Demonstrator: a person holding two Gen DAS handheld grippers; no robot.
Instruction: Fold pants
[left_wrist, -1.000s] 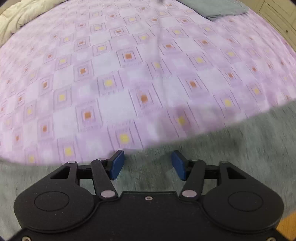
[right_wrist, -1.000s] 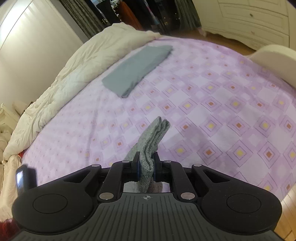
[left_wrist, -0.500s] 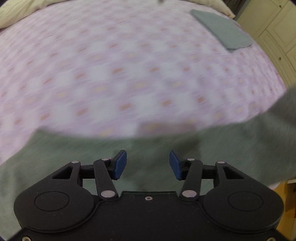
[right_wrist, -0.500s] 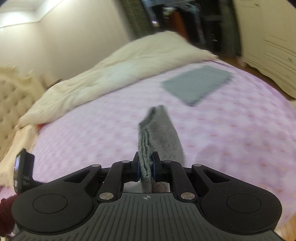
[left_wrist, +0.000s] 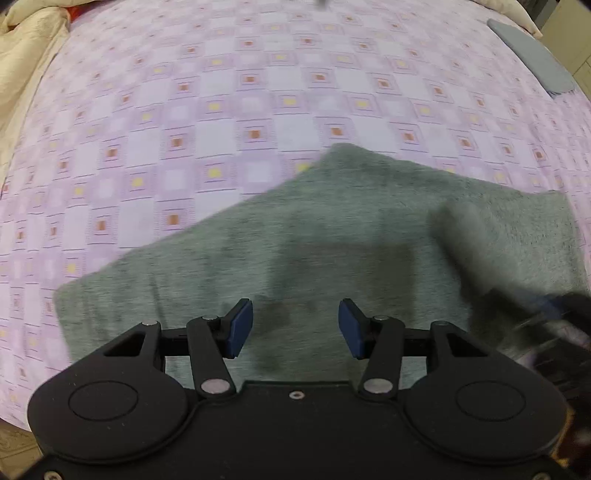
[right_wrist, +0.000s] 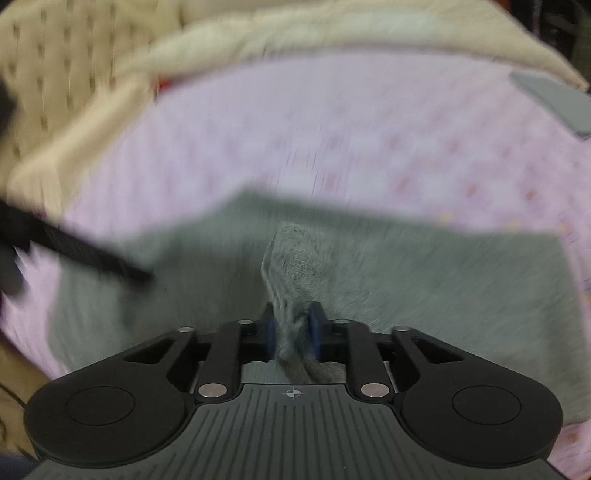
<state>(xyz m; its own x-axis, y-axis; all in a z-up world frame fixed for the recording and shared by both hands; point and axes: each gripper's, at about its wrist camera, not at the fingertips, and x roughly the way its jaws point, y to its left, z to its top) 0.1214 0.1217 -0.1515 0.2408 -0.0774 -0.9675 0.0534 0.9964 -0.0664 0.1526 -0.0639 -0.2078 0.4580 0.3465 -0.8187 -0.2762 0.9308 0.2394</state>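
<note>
Right wrist view: the right gripper (right_wrist: 292, 330) is seen clamped on a bunched fold of the grey pants (right_wrist: 424, 280), spread across the lower frame on the purple bedspread (right_wrist: 332, 129). The left gripper (left_wrist: 295, 328) is held wide apart, gripping nothing, above the pants (left_wrist: 332, 236).

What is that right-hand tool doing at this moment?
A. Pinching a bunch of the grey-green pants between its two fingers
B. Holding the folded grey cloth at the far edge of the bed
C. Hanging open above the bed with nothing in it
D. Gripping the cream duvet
A: in the right wrist view the right gripper has its blue pads closed on a bunched fold of the grey-green pants, which are spread on the purple bedspread.
</note>
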